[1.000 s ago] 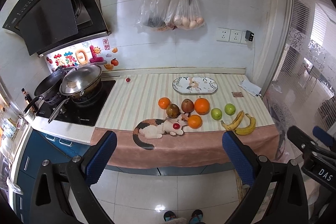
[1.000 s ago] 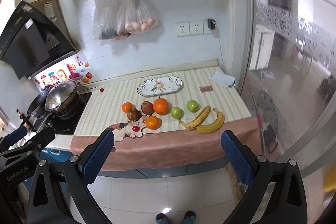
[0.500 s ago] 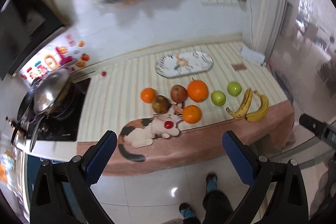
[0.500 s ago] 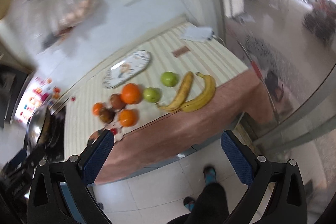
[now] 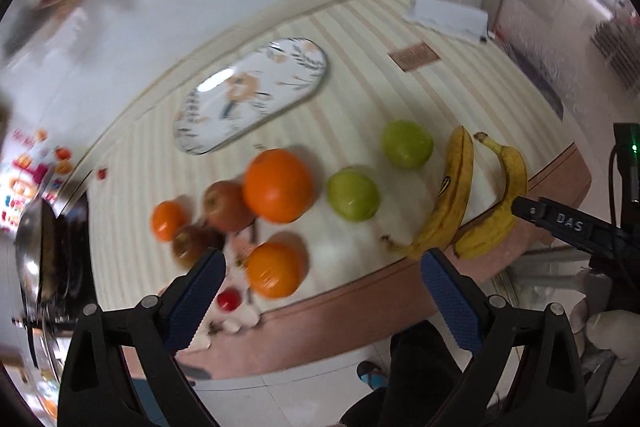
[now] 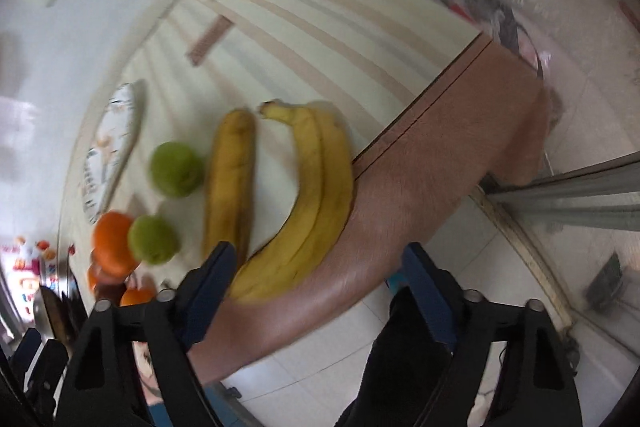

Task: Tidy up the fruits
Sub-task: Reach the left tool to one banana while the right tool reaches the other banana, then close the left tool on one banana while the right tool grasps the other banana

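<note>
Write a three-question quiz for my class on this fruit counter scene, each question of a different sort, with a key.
1. Count: how many green apples lie on the striped counter?
2. True or false: the oval plate already holds an orange.
3. Choose: which fruit lies nearest the right gripper? A) the bananas B) the large orange C) a brown pear

Key
1. Two: one green apple beside the large orange, the other green apple next to the bananas.
2. False: the plate holds no fruit.
3. A: the bananas sit just ahead of the right gripper's closing jaws, with nothing gripped.
</note>
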Available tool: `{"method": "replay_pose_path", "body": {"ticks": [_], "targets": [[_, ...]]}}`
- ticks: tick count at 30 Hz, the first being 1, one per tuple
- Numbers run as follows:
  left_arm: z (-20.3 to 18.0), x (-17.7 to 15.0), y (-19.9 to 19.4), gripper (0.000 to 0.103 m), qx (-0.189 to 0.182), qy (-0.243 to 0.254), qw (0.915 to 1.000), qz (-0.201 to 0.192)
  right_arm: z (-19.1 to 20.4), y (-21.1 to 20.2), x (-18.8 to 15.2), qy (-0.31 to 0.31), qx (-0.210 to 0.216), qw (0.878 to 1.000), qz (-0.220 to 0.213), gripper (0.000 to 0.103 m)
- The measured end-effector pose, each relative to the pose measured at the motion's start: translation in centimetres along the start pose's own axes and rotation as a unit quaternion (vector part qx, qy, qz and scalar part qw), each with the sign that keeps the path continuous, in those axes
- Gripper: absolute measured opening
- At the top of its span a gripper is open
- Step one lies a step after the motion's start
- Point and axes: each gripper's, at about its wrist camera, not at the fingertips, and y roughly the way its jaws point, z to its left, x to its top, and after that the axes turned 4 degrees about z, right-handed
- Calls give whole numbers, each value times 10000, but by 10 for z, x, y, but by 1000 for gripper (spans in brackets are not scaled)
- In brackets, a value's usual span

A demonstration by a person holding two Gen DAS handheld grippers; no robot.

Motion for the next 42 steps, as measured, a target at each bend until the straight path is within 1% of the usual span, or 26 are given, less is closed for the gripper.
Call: {"method": "replay_pose_path", "body": {"ticks": [3,5,6,7,8,12,16,18,20,22,23,25,26,27,29,30,31,32,33,35,38,42], "targets": [[-14,19,23,98,-60,263,9995,168,2,24,11,-6,-201,9998,68,73],[-21,27,36,92,-85,402,9987,314,7,40,13,-56,-309,9993,204,63],[-24,30,41,91,-142,448,9982,382,11,39,10,-159,-426,9989,84,61],[-26,33,45,89,-196,507,9975,454,16,42,9,-312,-500,9983,14,50],[-29,36,50,88,-237,551,9969,509,20,46,8,-423,-555,9976,13,48],[-42,46,59,86,-362,757,9948,583,18,53,9,-593,-538,9968,50,46],[-55,54,72,86,-583,903,9910,795,3,45,11,-647,-708,9954,60,42],[-65,57,80,86,-752,1011,9877,922,-7,43,16,-619,-750,9953,40,42],[-80,60,92,86,-847,1177,9835,1083,-13,43,21,-577,-702,9958,103,42],[-92,60,100,82,-900,1342,9796,1195,-19,43,26,-560,-676,9960,160,42],[-102,60,108,80,-914,1468,9762,1307,-20,45,27,-563,-658,9961,184,42],[-114,61,118,79,-886,1624,9725,1411,-23,44,30,-572,-656,9960,219,42],[-122,62,125,76,-818,1728,9707,1459,-26,45,30,-589,-654,9958,249,42],[-127,63,129,73,-772,1779,9701,1463,-26,38,38,-590,-649,9958,278,42],[-133,66,137,58,-718,1833,9690,1490,-31,34,36,-627,-663,9953,315,42],[-135,67,141,52,-699,1818,9694,1493,-32,32,33,-649,-667,9951,323,42],[-136,69,145,40,-669,1762,9709,1479,-30,33,32,-663,-667,9950,336,42],[-136,70,147,33,-672,1722,9714,1490,-29,33,32,-698,-671,9947,358,42],[-135,72,148,31,-754,1641,9724,1479,-31,32,30,-707,-660,9947,362,42],[-132,72,149,31,-742,1498,9748,1480,-31,32,31,-747,-633,9944,405,42],[-126,60,151,31,-836,1283,9748,1620,-28,33,28,-872,-594,9933,477,42],[-124,56,154,32,-848,1256,9744,1659,-21,36,23,-1074,-638,9910,490,42]]}}
